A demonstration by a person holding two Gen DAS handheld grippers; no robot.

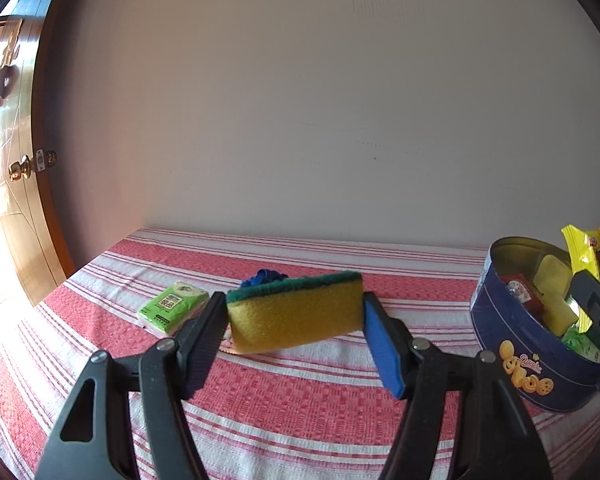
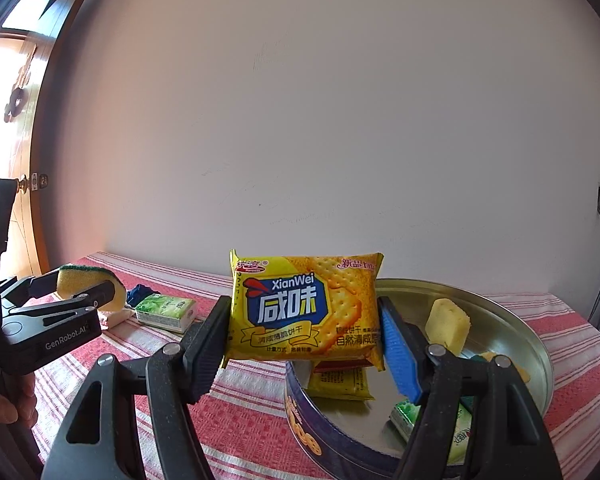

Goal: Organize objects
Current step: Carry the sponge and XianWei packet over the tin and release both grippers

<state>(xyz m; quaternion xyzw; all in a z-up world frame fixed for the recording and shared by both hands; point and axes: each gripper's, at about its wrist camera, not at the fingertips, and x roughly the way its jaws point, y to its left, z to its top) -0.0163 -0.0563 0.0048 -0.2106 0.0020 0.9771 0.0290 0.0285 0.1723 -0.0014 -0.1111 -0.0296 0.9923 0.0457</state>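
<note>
Mid-task, judging by the load: both grippers were carrying items and the blue cookie tin (image 2: 300, 420) was already part-filled; step in hand looked like dropping things into the tin.

Right gripper (image 2: 304, 340) was clamped on the yellow cracker packet (image 2: 306, 306), pads pressing both side edges, packet upright and held over the tin's near rim; next move, as I read it, was to ease it forward over the open tin, lower it, then release; risk was the packet catching on the rim or on the small yellow packet (image 2: 342, 384) already inside.

Left gripper (image 1: 296, 320) held the yellow sponge with green scourer (image 1: 296, 312) by its ends, above the striped cloth (image 1: 280, 400), well left of the tin (image 1: 520, 352); it would need to wait its turn, then swing right to the tin.

Left on the cloth: a green tissue pack (image 1: 172, 306) and something blue (image 1: 264, 276) behind the sponge, too hidden to identify.

Readable writing: "XianWei" plus large Chinese characters on the cracker packet; "GenRobot.AI" on the left gripper body in the right view; script on the tin too small to read.
</note>
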